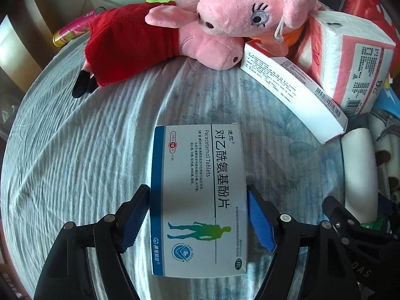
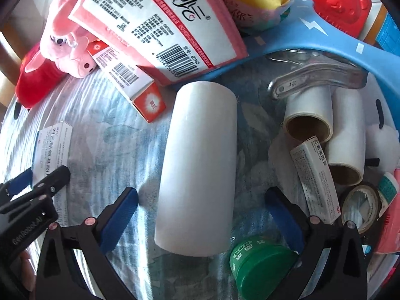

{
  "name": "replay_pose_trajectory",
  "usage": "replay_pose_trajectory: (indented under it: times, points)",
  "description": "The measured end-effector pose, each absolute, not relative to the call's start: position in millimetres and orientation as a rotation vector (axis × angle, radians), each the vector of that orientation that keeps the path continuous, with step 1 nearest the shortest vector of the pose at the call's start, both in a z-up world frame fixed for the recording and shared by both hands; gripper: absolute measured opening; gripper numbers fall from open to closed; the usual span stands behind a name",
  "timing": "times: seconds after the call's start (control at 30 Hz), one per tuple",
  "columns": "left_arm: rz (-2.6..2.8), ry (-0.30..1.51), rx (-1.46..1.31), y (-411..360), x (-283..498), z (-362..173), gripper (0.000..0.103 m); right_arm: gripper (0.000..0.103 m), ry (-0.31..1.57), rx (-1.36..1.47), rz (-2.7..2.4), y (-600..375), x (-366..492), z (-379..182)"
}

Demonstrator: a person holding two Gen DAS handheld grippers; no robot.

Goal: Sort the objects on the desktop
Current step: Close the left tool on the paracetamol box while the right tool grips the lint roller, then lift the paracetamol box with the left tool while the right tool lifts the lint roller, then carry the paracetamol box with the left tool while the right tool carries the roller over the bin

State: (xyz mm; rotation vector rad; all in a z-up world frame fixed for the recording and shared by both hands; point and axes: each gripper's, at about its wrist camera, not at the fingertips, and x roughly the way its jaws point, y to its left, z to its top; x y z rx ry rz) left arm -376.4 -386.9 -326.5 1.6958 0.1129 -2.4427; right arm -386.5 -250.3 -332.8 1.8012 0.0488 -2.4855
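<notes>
A blue and white Paracetamol tablet box (image 1: 200,200) lies flat on the pale blue cloth. My left gripper (image 1: 198,200) straddles it; its blue pads (image 1: 136,215) sit against the box's two long sides. The box also shows in the right wrist view (image 2: 52,147), with the left gripper (image 2: 35,182) on it. My right gripper (image 2: 200,205) is open around a white roll (image 2: 200,165) that lies lengthwise between its fingers, with gaps on both sides.
A pink pig plush in a red dress (image 1: 175,32), a long white medicine box (image 1: 292,90) and a pink tissue pack (image 1: 350,60) lie at the back. A blue basket (image 2: 325,37) at the right holds paper rolls (image 2: 310,115), a slim box (image 2: 317,177) and tape (image 2: 362,205). A green jar (image 2: 260,265) lies near my right finger.
</notes>
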Motion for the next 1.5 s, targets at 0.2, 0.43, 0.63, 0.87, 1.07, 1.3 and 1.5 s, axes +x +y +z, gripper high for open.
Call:
replay_pose_trajectory:
  times: [0.2,0.43,0.63,0.87,1.07,1.3,1.5]
  points:
    - [-2.462,0.064,1.693,-377.0,-373.7,-325.1,0.073,0.047,-0.111,1.787,-2.482,-242.0,-387.1,-316.4]
    - [-2.473,0.038,1.684,-378.8,-376.0,-324.2,0.072,0.045,-0.044,1.76,-2.501,-263.4,-385.7,-347.8]
    - [-2.558,-0.01,1.565,-380.6,-363.2,-289.1,0.072,0.045,-0.022,1.68,-2.497,-276.3,-366.7,-370.2]
    - [-2.612,0.015,1.515,-383.6,-335.8,-251.1,0.072,0.045,-0.048,1.557,-2.525,-267.5,-364.5,-332.6]
    - [-2.663,-0.082,1.439,-352.4,-289.7,-226.4,0.072,0.045,-0.066,1.509,-2.517,-234.7,-334.4,-290.0]
    - [-2.685,-0.077,1.308,-319.3,-253.1,-187.4,0.072,0.045,-0.058,1.367,-2.544,-170.8,-261.8,-199.7]
    - [-2.713,-0.049,1.211,-301.1,-230.2,-157.8,0.072,0.045,-0.044,1.204,-2.584,-151.8,-234.7,-157.6]
